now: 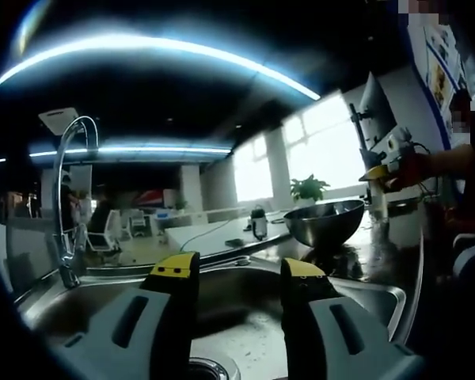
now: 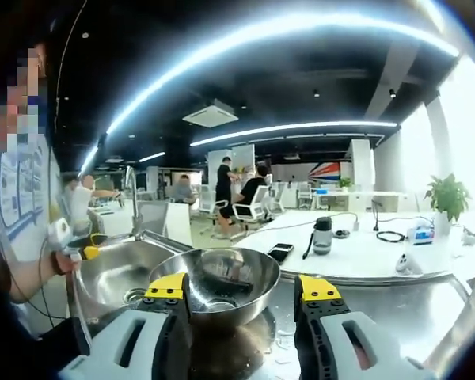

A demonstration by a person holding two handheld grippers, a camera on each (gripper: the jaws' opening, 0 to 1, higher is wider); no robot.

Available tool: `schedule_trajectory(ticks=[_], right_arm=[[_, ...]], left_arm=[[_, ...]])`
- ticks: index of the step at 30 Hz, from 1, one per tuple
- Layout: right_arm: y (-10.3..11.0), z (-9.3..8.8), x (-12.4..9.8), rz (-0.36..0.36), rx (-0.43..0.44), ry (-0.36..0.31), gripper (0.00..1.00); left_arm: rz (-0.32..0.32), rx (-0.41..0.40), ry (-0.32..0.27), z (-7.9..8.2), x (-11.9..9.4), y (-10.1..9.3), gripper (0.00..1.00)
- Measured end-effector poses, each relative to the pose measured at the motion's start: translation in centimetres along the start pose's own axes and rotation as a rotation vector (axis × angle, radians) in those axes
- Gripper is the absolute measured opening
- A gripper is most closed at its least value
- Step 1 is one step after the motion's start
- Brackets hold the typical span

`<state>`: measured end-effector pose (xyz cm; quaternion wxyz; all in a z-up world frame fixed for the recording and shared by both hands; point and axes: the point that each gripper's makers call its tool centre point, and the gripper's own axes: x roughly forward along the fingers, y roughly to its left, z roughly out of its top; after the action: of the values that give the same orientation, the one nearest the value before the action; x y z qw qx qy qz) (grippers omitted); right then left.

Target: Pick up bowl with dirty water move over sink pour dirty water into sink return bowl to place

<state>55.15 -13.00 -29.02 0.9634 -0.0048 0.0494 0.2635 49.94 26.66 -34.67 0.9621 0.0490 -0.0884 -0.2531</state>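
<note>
Now you stand at the very start of the job: the bowl [image 2: 222, 286] sits upright on the wet steel table [image 2: 396, 305], just beside the sink [image 2: 115, 273], and neither pair of tongs has hold of it. Your right tongs [image 2: 241, 291] are spread wide, the near rim of the bowl lying between their yellow tips but, as far as the right gripper view shows, not yet pinched. Your left tongs [image 1: 237, 273] are likewise parted and carrying nothing, hovering over the sink basin [image 1: 253, 332] near the drain [image 1: 210, 369], with the faucet [image 1: 67, 198] off to one side. From there the bowl [image 1: 324, 222] appears well apart, up on the table beyond the sink's edge, the other tongs [image 1: 384, 162] coming in behind it.

By the look of it, the pick-up is the step in hand. The next move calls for closing the right tongs firmly on the rim, then lifting level so the dirty water, which cannot be made out clearly inside, does not slop before reaching the sink.
</note>
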Motion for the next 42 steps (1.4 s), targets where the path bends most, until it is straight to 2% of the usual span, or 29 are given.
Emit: schedule_trajectory(ticks=[11, 15, 18, 28, 31, 35, 42], right_arm=[[-0.2, 0.4, 2.4, 0.015, -0.020, 0.053, 0.45], [-0.1, -0.5, 3.1, 0.039, -0.002, 0.108, 0.44], [0.1, -0.7, 3.5, 0.039, -0.045, 0.130, 0.43], [0.2, 0.5, 5.7, 0.052, -0.039, 0.171, 0.41], [0.1, 0.4, 6.2, 0.042, -0.050, 0.201, 0.41], [-0.1, 0.7, 6.8, 0.031, -0.051, 0.205, 0.40], [-0.9, -0.2, 7.1, 0.014, -0.057, 0.259, 0.37]], left_arm=[[0.016, 0.023, 0.005, -0.1, 0.0, 0.1, 0.40], [0.015, 0.026, 0.008, -0.1, 0.0, 0.1, 0.40], [0.010, 0.026, 0.008, -0.1, 0.1, 0.0, 0.40], [0.003, 0.020, 0.007, -0.1, 0.0, -0.1, 0.40], [0.007, 0.021, 0.002, 0.0, -0.1, 0.0, 0.40], [0.012, 0.020, -0.004, 0.1, -0.1, 0.1, 0.40], [0.004, 0.019, -0.005, 0.1, -0.2, 0.0, 0.40]])
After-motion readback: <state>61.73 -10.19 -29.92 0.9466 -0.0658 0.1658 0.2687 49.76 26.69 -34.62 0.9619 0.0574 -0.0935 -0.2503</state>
